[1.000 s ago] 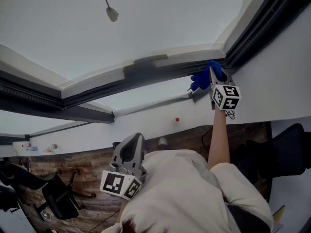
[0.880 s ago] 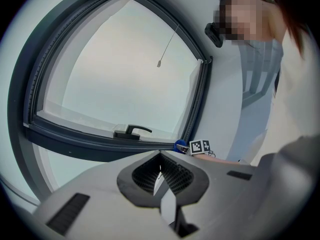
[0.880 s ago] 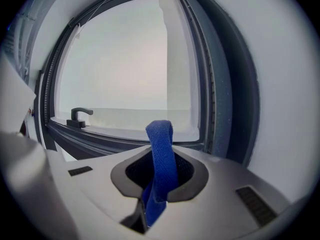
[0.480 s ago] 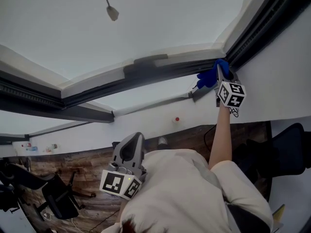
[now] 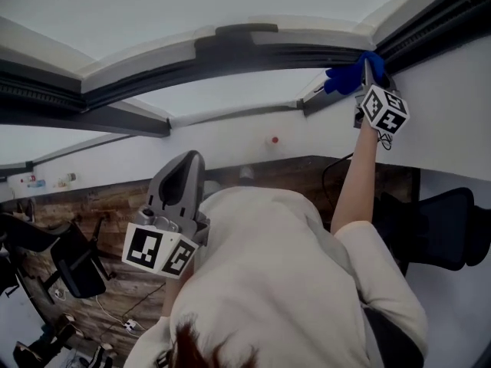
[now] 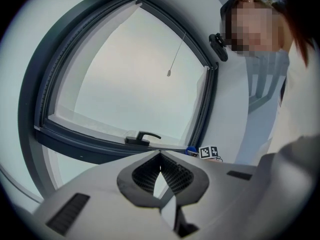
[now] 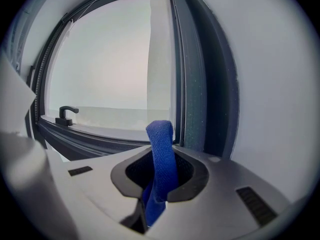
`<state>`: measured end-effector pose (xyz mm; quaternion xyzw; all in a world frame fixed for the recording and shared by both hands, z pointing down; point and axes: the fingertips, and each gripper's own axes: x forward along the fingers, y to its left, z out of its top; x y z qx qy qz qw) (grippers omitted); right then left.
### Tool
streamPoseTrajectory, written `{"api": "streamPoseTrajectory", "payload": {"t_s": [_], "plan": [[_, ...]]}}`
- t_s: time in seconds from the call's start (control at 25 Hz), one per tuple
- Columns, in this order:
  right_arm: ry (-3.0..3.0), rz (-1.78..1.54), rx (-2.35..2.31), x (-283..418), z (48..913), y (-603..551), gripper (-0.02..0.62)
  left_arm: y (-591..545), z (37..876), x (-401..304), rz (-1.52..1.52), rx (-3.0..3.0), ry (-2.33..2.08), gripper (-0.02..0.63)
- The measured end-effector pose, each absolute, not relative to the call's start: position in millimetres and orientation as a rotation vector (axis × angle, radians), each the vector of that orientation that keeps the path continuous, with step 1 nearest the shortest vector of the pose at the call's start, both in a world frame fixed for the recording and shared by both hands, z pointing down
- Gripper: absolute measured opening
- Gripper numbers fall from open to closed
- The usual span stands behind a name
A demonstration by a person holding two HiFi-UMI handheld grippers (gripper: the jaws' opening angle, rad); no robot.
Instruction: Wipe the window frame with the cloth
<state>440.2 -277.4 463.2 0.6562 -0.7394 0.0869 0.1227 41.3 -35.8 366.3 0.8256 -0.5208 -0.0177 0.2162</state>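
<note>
The blue cloth (image 7: 160, 139) is clamped in the fingers of the right gripper (image 5: 367, 83) at a corner of the window frame (image 5: 253, 52); wiping is judged under way. The left gripper (image 6: 160, 159) is held aside, fingers together and empty. Next, the cloth would need to be drawn along the frame.

In the head view the cloth (image 5: 347, 77) covers the tips of the right gripper (image 5: 367, 73), so whether it touches the frame (image 5: 230, 50) cannot be told. The frame runs off the left and right edges. A chair (image 5: 449, 228) is cut by the right edge. In the right gripper view the cloth's lower end disappears between the jaws. In the left gripper view the cloth is a mere speck.
</note>
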Motion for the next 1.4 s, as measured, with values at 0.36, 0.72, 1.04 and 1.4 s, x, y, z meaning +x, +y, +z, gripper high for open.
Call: {"api": "streamPoseTrajectory", "payload": {"t_s": [0.36,0.72,1.04,1.4], "plan": [[-2.172,0.299,1.902,439,464,-273,0.049,-27,360,-53,-0.057,2.107,-1.759,0.009],[-2.132,0.200,1.815,433,464,-273,0.048,-20,359,-72,-0.072,2.071,-1.813,0.009],[-2.421,0.439,1.809,386,437,-238,0.049,-17,358,-79,-0.085,2.086,-1.791,0.009],[-2.768,0.552,1.379,214,409,-88,0.049,-30,370,-92,-0.063,2.187,-1.637,0.009]]}}
